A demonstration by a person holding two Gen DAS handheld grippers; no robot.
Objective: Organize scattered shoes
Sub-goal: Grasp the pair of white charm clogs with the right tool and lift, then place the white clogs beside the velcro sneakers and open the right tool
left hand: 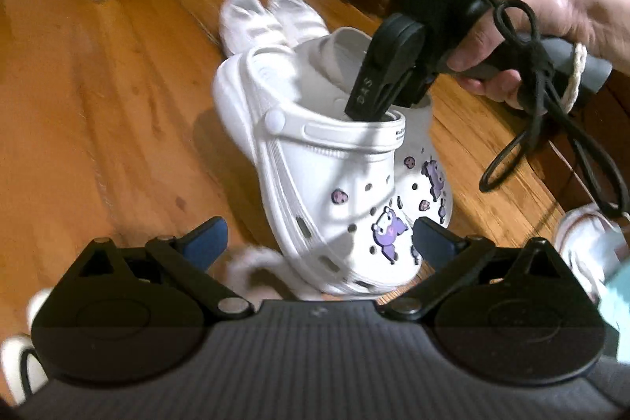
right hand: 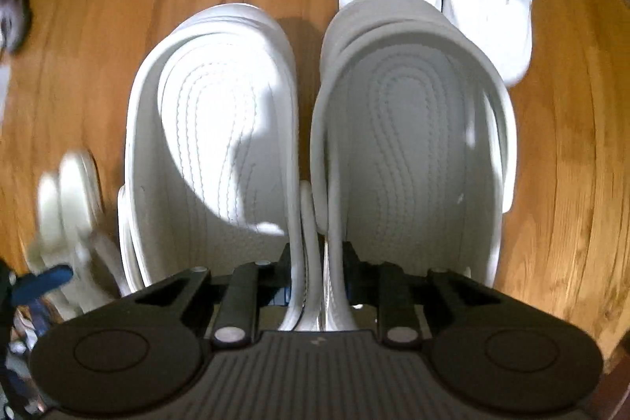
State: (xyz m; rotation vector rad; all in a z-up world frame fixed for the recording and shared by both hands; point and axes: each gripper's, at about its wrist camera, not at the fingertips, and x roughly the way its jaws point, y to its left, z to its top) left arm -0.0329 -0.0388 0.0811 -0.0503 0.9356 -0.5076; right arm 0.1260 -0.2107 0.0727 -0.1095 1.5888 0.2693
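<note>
Wooden floor (right hand: 571, 184) below: right gripper (right hand: 315, 262) pinches both white clogs' (left hand: 327, 184) inner walls together; left gripper (left hand: 319, 235) gapes wide, empty.

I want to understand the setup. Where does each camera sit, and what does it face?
Left wrist: sits behind the open left gripper, facing the white foam clogs with purple charms; the right gripper and right hand show.
Right wrist: sits behind the right gripper, looking down into the clogs, shut on their inner walls.
Shared: clogs, white strapped sneakers, wooden floor.
</note>
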